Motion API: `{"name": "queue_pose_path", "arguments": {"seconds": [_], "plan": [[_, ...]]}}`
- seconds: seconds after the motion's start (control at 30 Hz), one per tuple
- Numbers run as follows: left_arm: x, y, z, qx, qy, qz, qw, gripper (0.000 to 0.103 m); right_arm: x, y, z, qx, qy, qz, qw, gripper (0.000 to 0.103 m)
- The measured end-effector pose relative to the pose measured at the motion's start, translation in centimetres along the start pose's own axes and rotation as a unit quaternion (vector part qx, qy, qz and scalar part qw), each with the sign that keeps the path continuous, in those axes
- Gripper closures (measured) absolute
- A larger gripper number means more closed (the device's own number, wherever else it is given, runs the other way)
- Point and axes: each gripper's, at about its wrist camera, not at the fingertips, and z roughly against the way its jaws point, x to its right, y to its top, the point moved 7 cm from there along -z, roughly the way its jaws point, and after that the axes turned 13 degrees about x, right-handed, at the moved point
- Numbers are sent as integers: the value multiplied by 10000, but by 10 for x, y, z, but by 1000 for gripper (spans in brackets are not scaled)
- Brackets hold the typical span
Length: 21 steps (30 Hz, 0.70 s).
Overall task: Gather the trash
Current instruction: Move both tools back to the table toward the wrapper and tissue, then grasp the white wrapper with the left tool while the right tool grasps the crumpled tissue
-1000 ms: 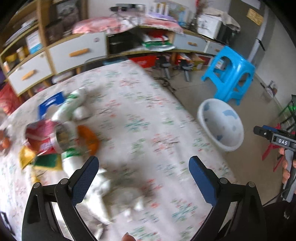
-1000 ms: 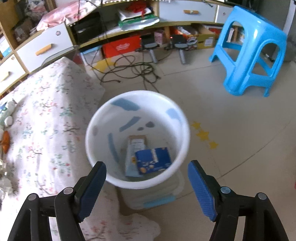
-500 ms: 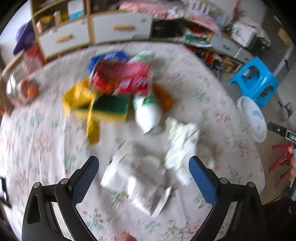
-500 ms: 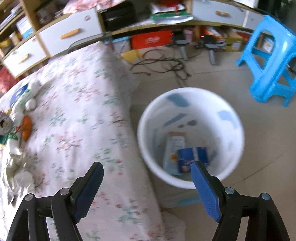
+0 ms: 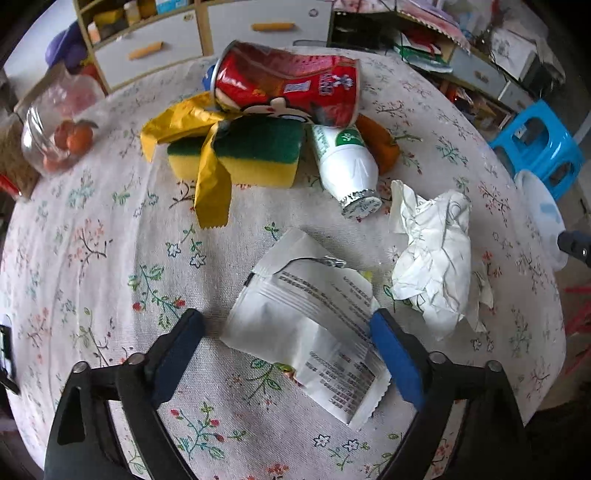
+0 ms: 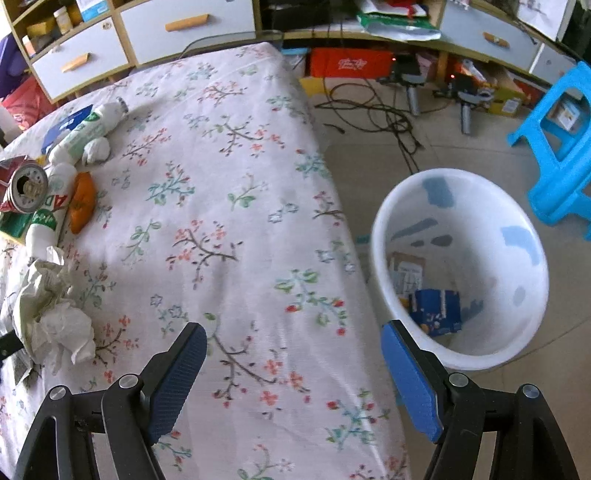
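My left gripper [image 5: 286, 343] is open and empty, its fingers on either side of a flat white printed wrapper [image 5: 306, 321] on the floral tablecloth [image 5: 92, 258]. Beside it lie crumpled white paper [image 5: 432, 254], a white bottle [image 5: 347, 166], a crushed red can [image 5: 288, 86], a yellow-green sponge [image 5: 240, 155], a yellow wrapper [image 5: 210, 184] and an orange peel [image 5: 380, 142]. My right gripper [image 6: 293, 365] is open and empty above the table's right edge. The white trash bin [image 6: 517, 347] stands on the floor, holding a blue box [image 6: 436, 308] and a card [image 6: 406, 273].
A clear bag of oranges [image 5: 55, 129] sits at the table's far left. A blue plastic stool [image 6: 554, 147] stands behind the bin. Cables [image 6: 373, 114] lie on the floor. Cabinets with drawers [image 6: 184, 26] line the back wall.
My left gripper has swung from the bin side to the trash pile and come down around the white wrapper. My right gripper has moved left from over the bin to the table's edge.
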Motion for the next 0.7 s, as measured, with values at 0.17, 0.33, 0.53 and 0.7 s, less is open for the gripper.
{"name": "queue_pose_path", "arguments": {"seconds": [0.17,0.33,0.53,0.7], "plan": [[1,-4,6,3,-354,171,9992,41,-18,2,-4,-15,114,-70,9999,22],[-12,-8,16,-10,-601,428,9973,65,-44,0,-8,-65,294,22,9995,22],[-40,-6,36,171,-579,791,9950,65,-87,-7,-10,-120,615,343,9974,22],[-58,-1,52,448,-293,639,9965,65,-119,-13,-9,-188,961,506,9939,22]]}}
